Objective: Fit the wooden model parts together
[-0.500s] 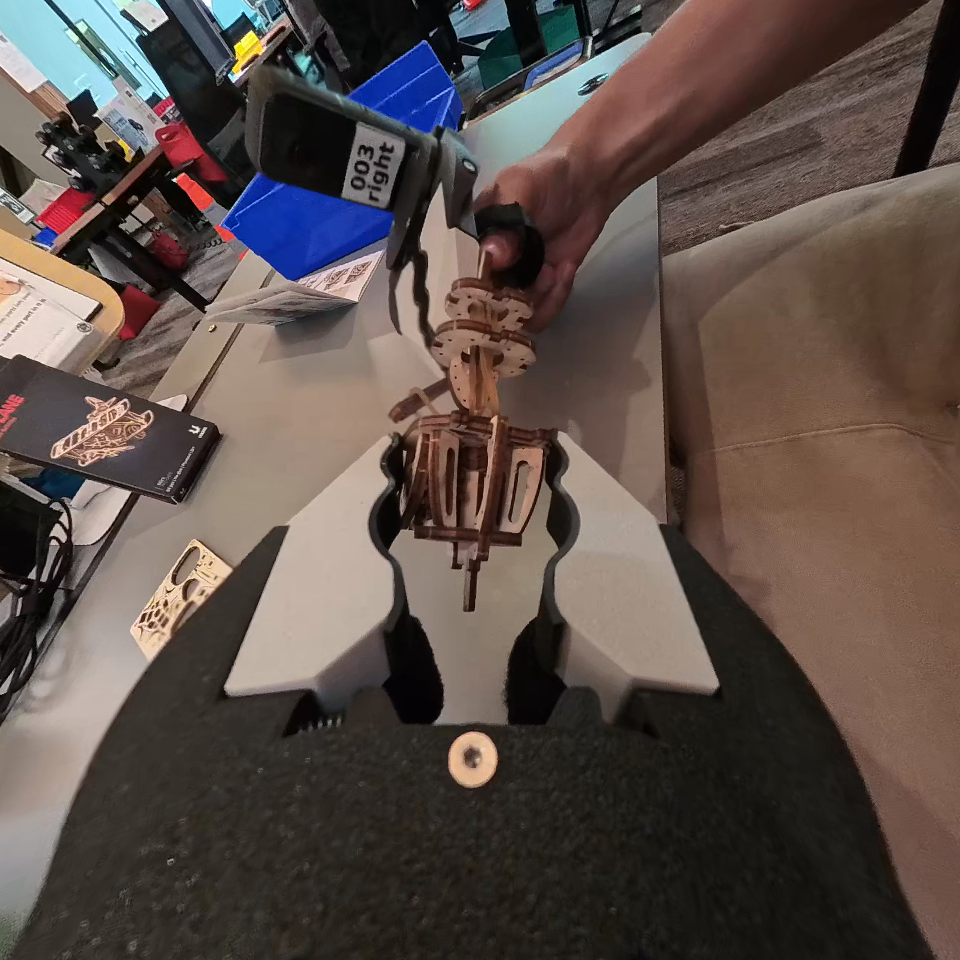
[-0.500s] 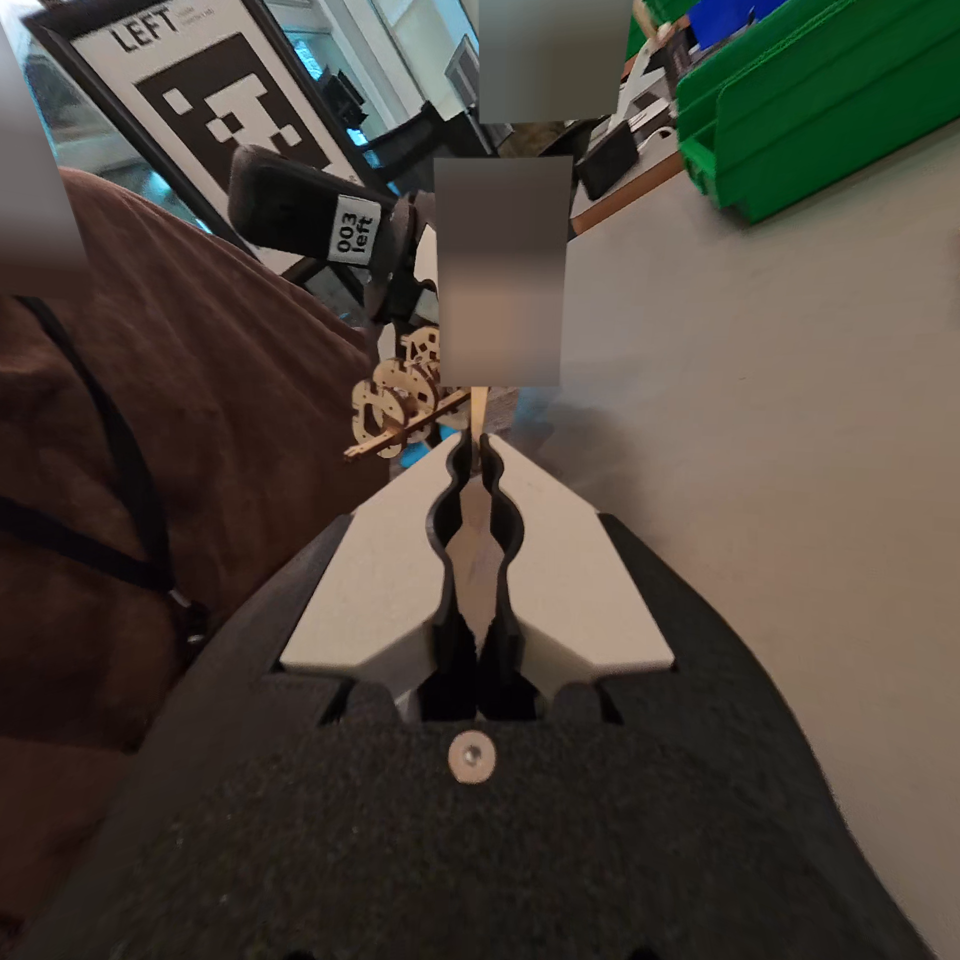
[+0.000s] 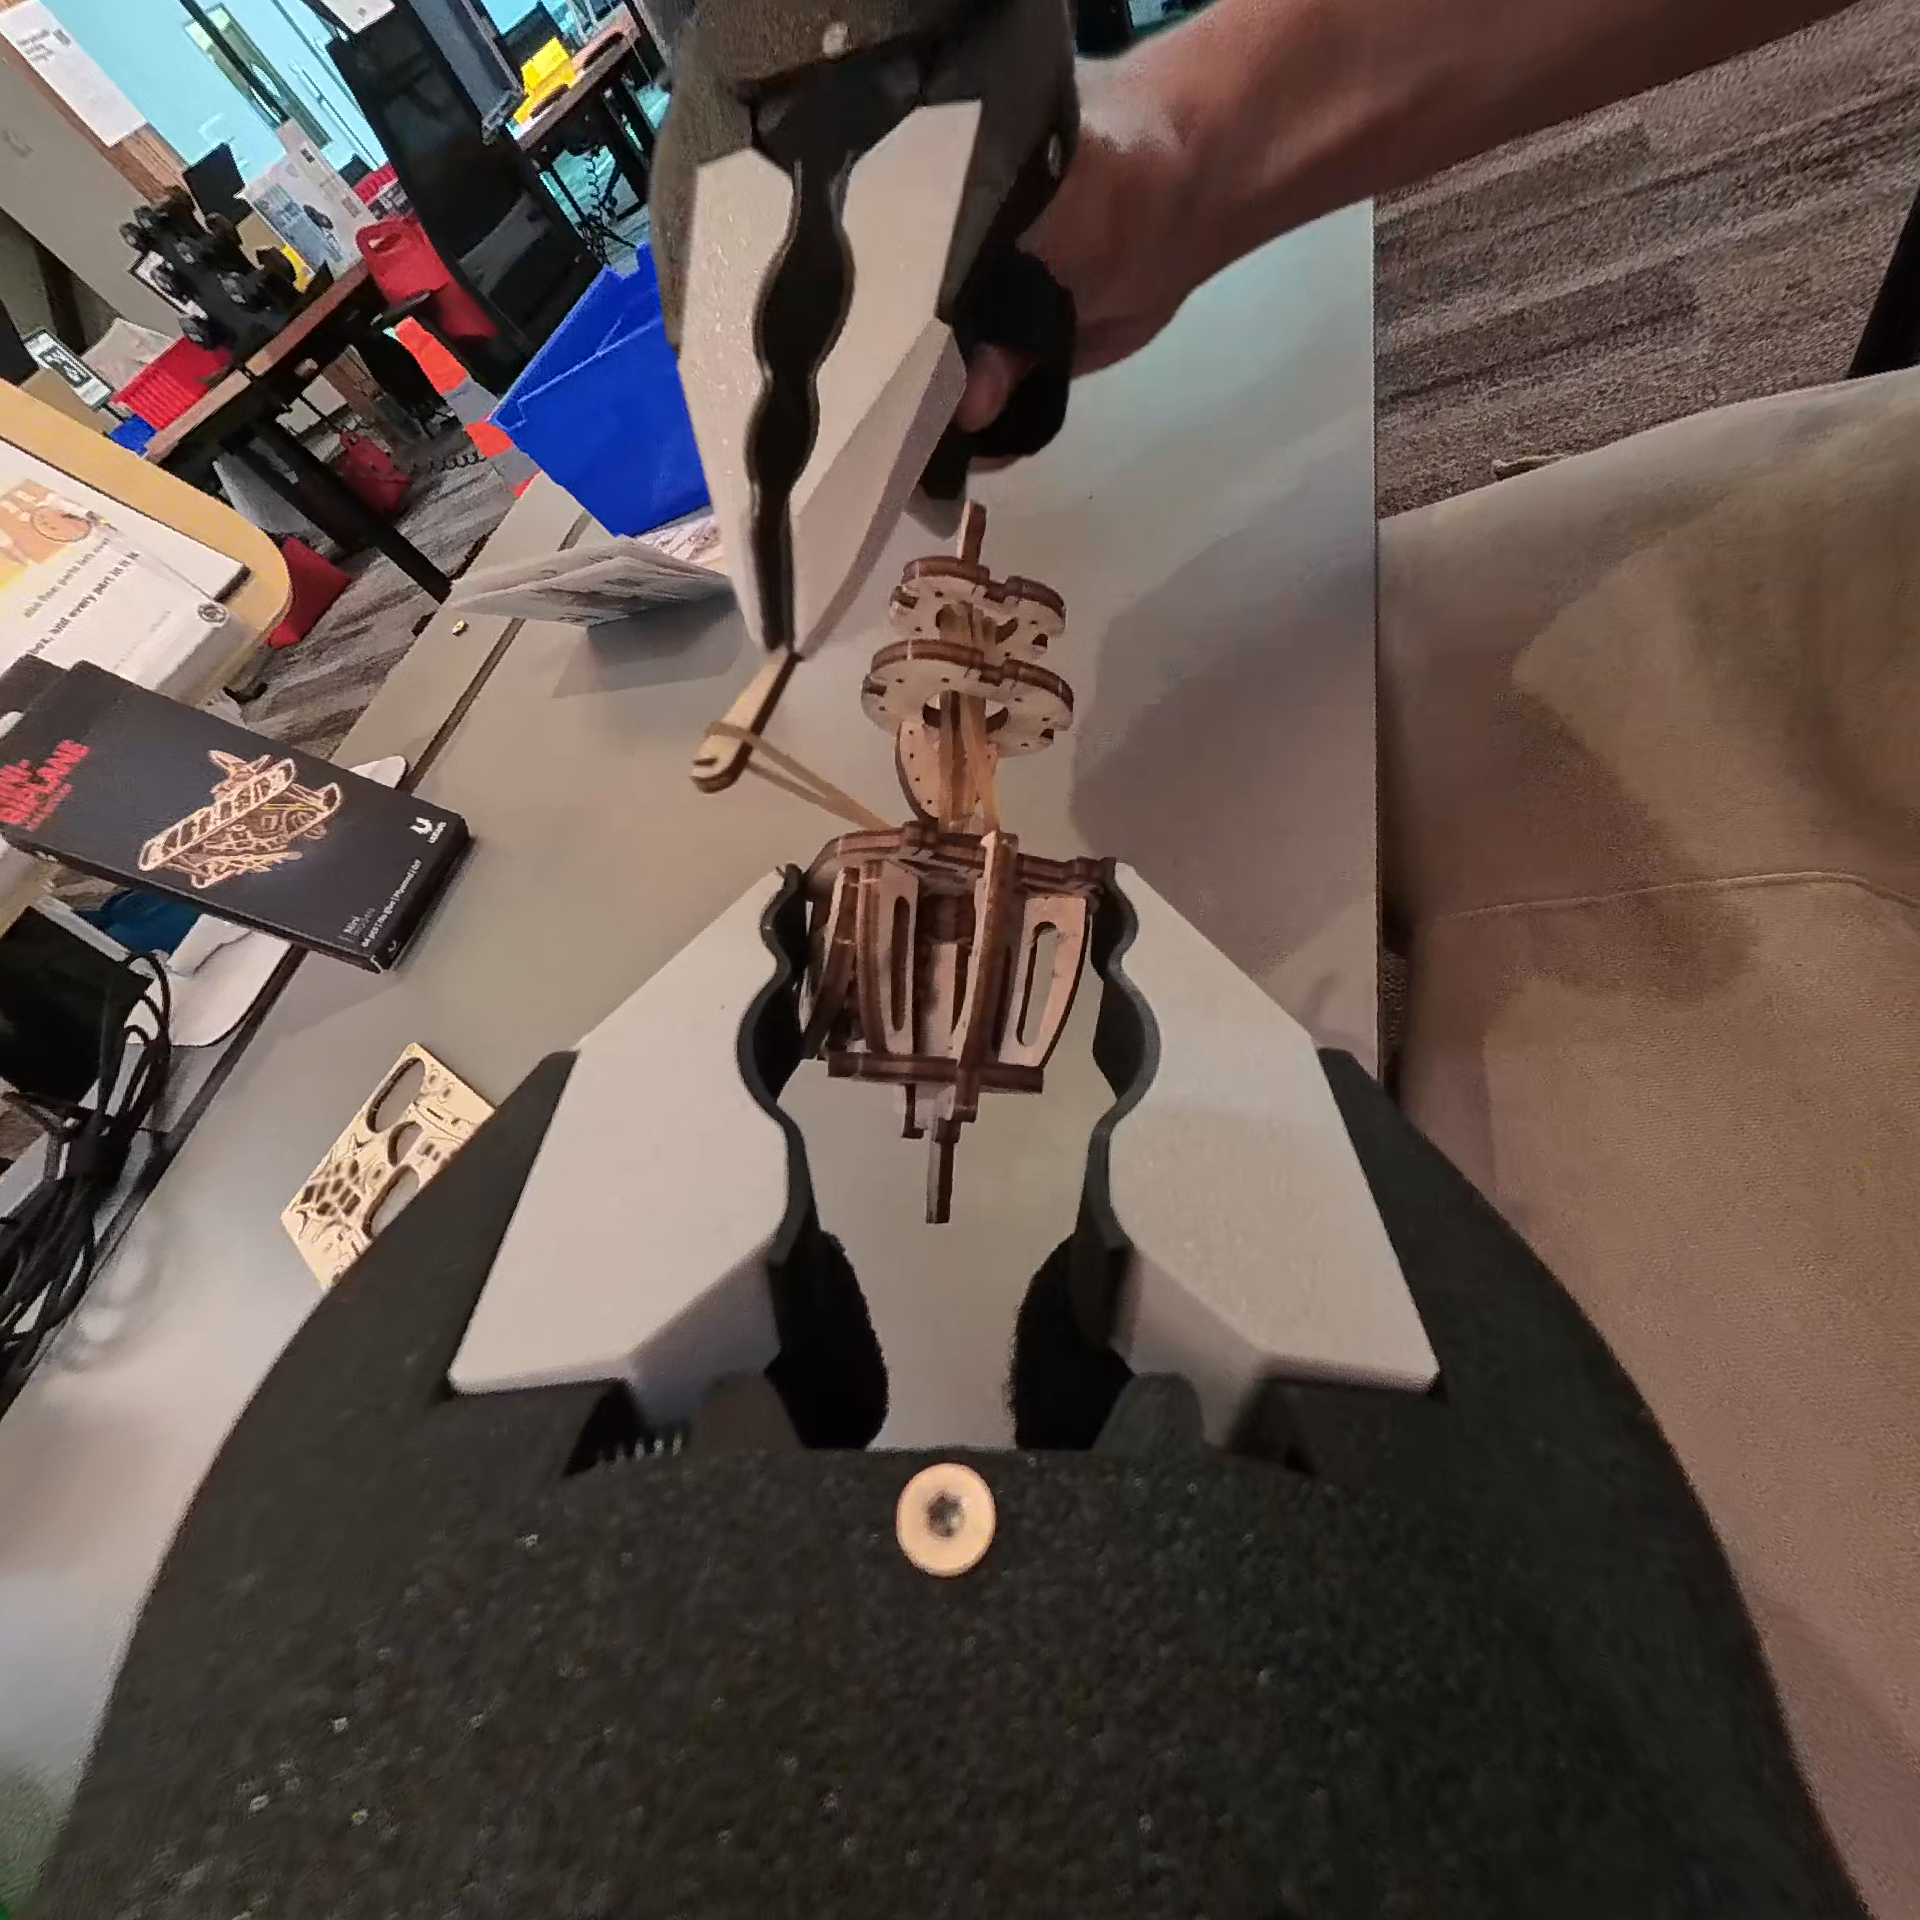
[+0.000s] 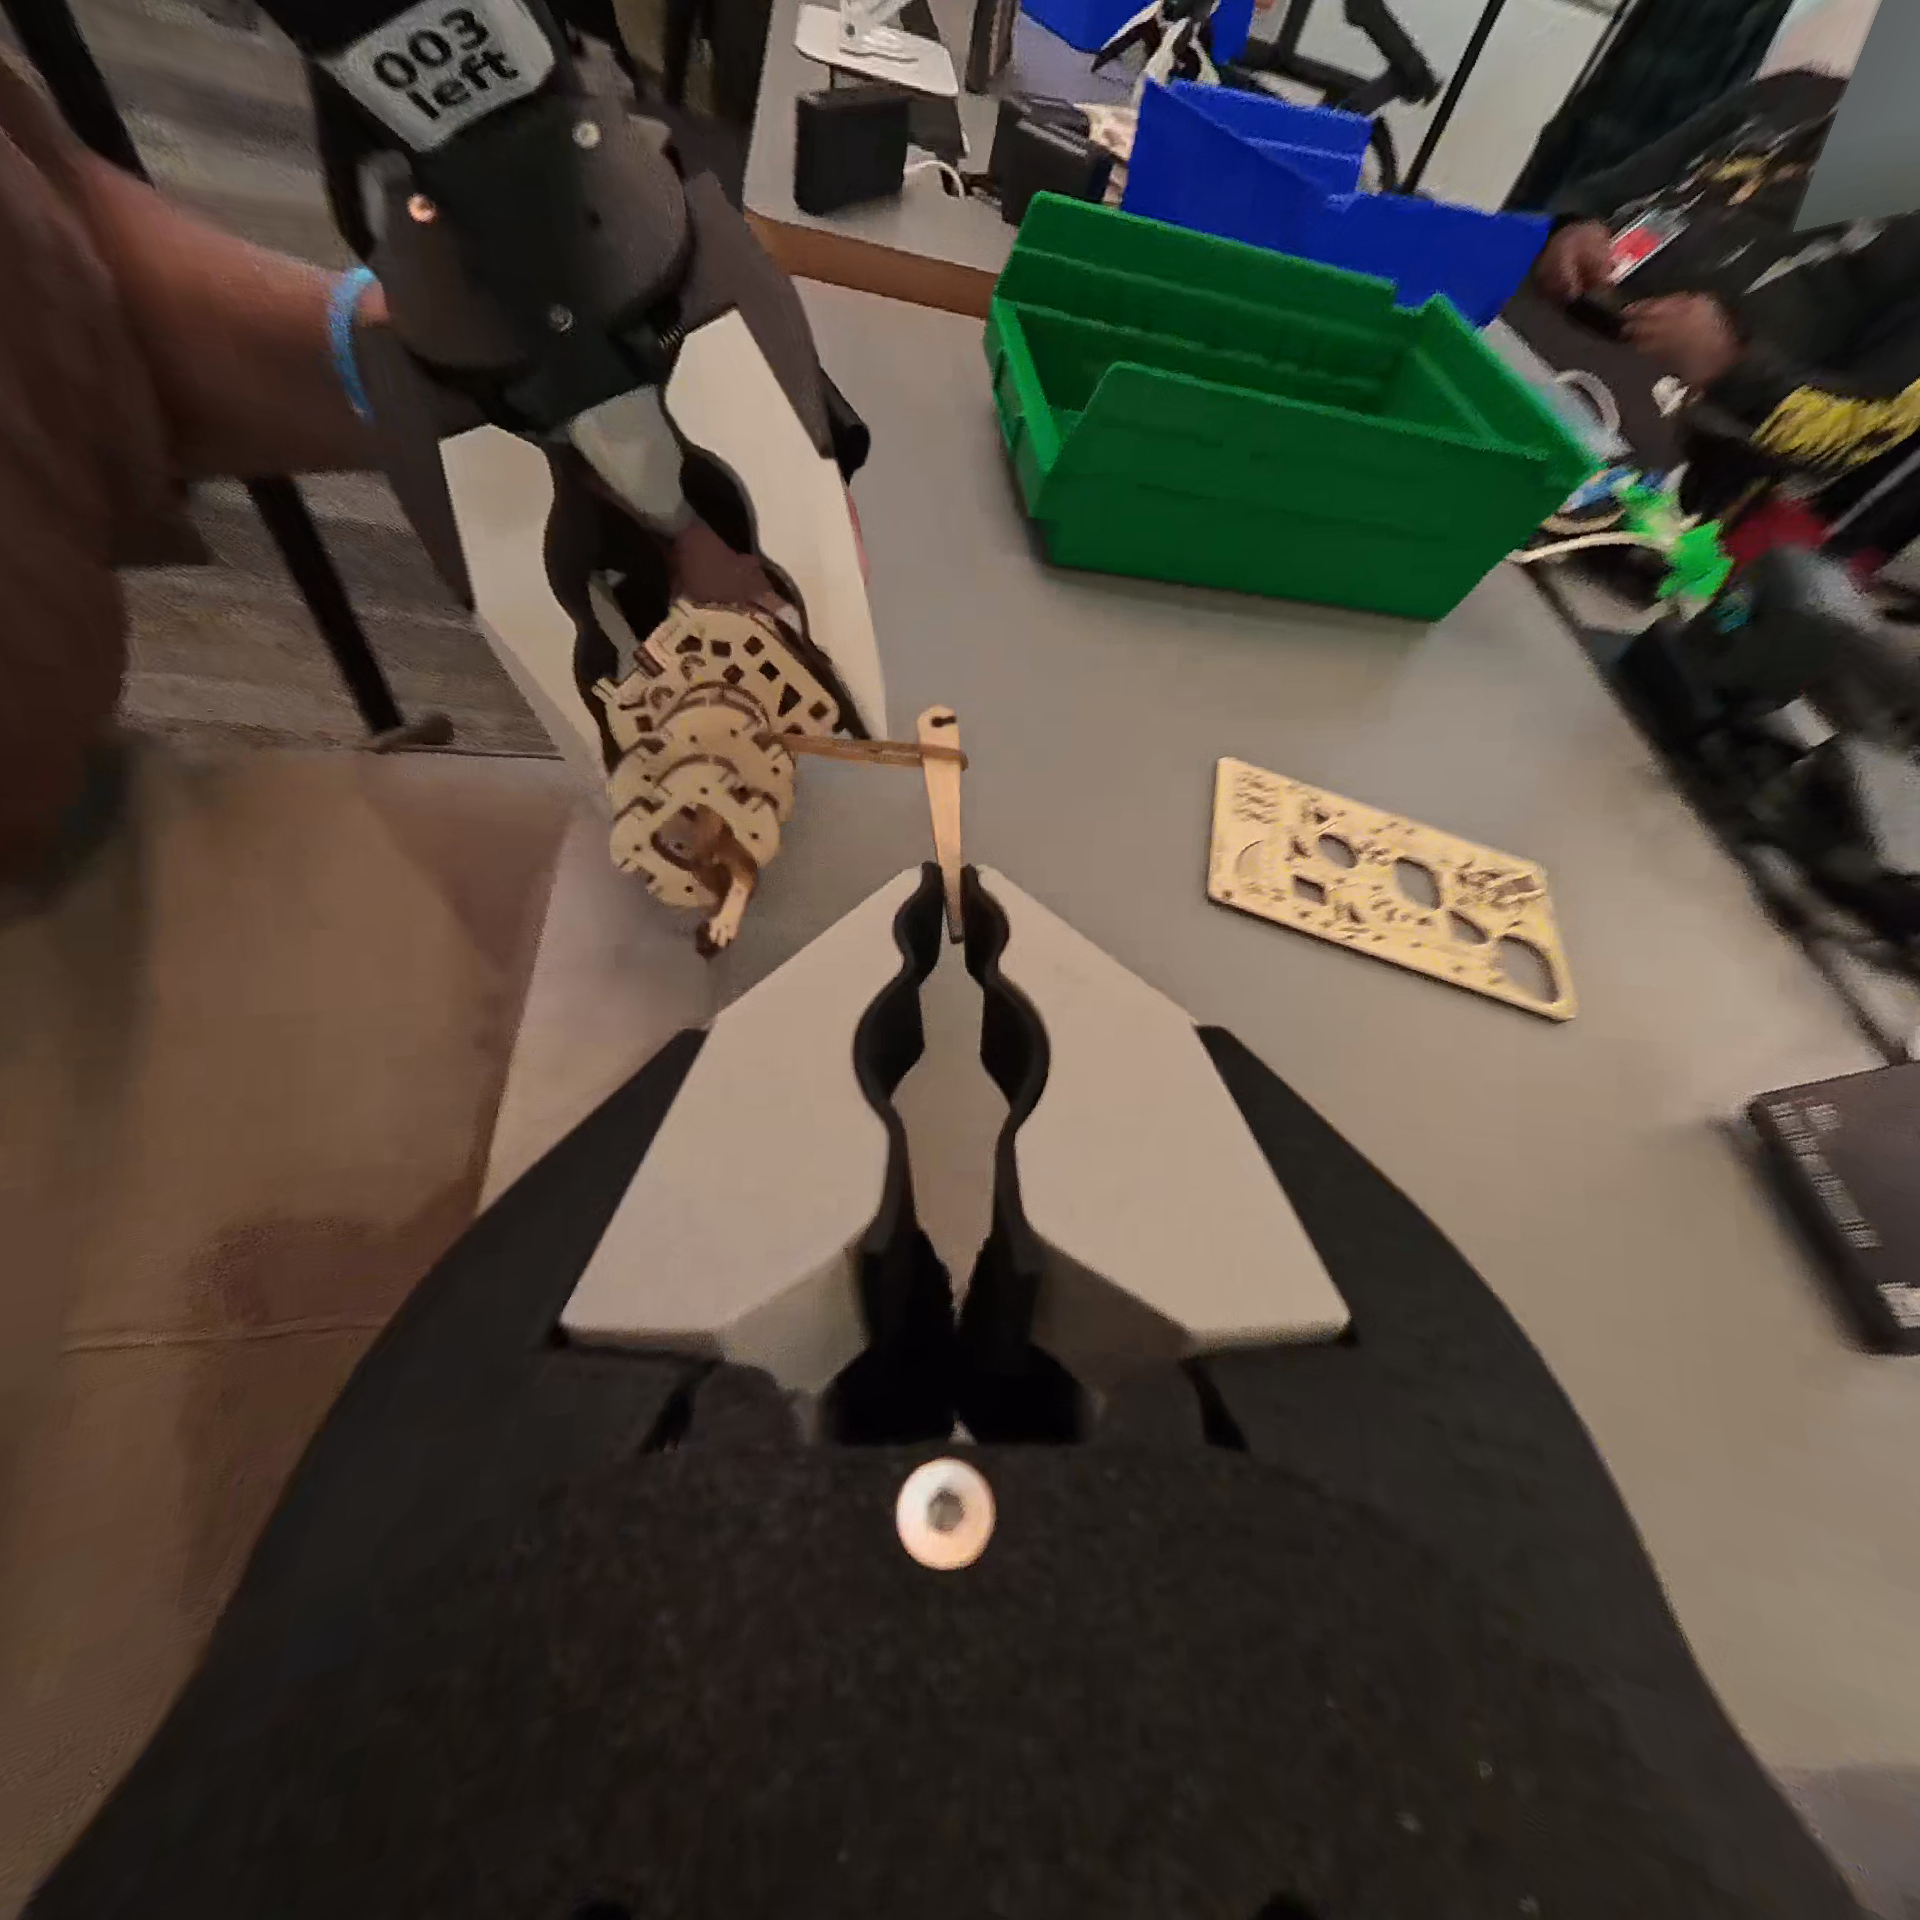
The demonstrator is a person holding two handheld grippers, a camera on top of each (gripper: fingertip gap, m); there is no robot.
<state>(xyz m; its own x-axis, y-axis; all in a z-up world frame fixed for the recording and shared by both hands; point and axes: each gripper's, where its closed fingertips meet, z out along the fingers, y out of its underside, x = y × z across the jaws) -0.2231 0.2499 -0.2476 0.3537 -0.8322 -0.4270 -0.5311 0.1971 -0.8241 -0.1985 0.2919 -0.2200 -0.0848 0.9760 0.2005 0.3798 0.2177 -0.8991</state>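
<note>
A grey counter (image 4: 1299,675) carries a green bin (image 4: 1247,447) toward its far edge, a black box (image 3: 239,831) at its left edge and a punched-out wooden sheet (image 4: 1392,883) near the middle. Above the counter's near edge, beside a tan cushion (image 3: 1662,935), the left tongs (image 3: 940,914) are spread around a wooden model (image 3: 945,966) and pinch its slotted body between them. The right tongs (image 4: 951,894) are pressed together on a thin wooden stick (image 4: 943,790), held up beside the model's stacked discs. A rubber band (image 3: 821,795) runs from the stick's hooked end to the model. The step appears to be seating this stick; next, it likely needs lining up with its slot and pressing in, with the band kept from slipping off.
</note>
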